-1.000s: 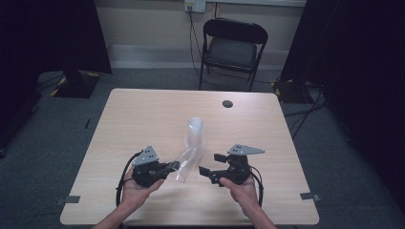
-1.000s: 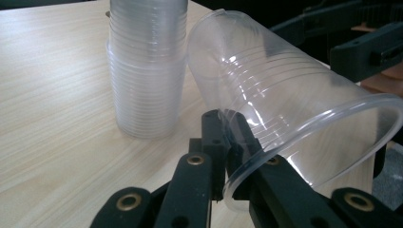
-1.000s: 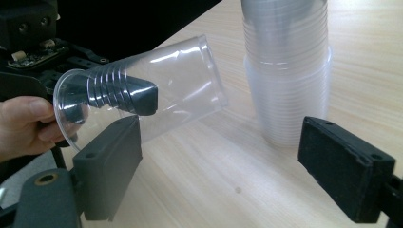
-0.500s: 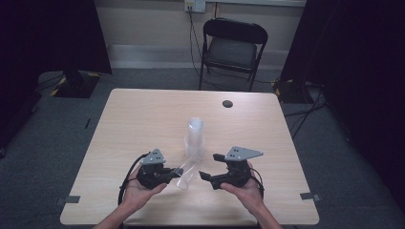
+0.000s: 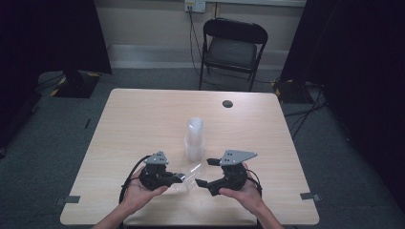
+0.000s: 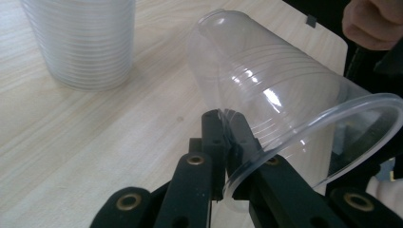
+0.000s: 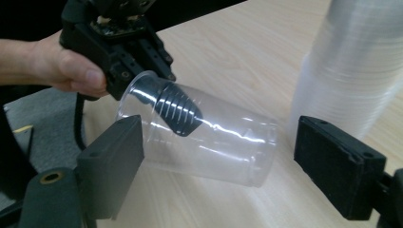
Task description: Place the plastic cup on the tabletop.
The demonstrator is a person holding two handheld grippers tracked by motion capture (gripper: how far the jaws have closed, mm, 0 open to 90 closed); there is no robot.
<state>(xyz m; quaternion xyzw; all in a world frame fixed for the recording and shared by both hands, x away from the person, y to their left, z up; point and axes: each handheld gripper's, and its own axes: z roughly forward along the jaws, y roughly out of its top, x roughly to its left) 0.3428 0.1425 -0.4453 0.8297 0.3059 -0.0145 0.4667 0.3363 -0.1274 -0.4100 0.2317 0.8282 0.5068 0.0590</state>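
A clear plastic cup (image 5: 190,175) hangs on its side just above the table, base toward the stack. My left gripper (image 5: 179,179) is shut on its wall at the rim, one finger inside and one outside (image 6: 227,128). The cup (image 6: 275,90) points away from it. My right gripper (image 5: 204,172) faces it from the right. Its jaws have just been closing a little and stand open (image 7: 221,142), with the cup (image 7: 237,137) between them and neither pad pressing on it. A tall stack of clear cups (image 5: 194,138) stands upside down just beyond both grippers.
The light wooden table (image 5: 138,119) carries a small dark round disc (image 5: 227,103) near its far edge. A black folding chair (image 5: 234,47) stands behind the table. The stack (image 7: 356,61) is close to my right gripper's right jaw.
The cup in the left gripper has swung down from beside the stack to lie low between the two grippers. The left hand has shifted slightly right. The right hand has stayed put.
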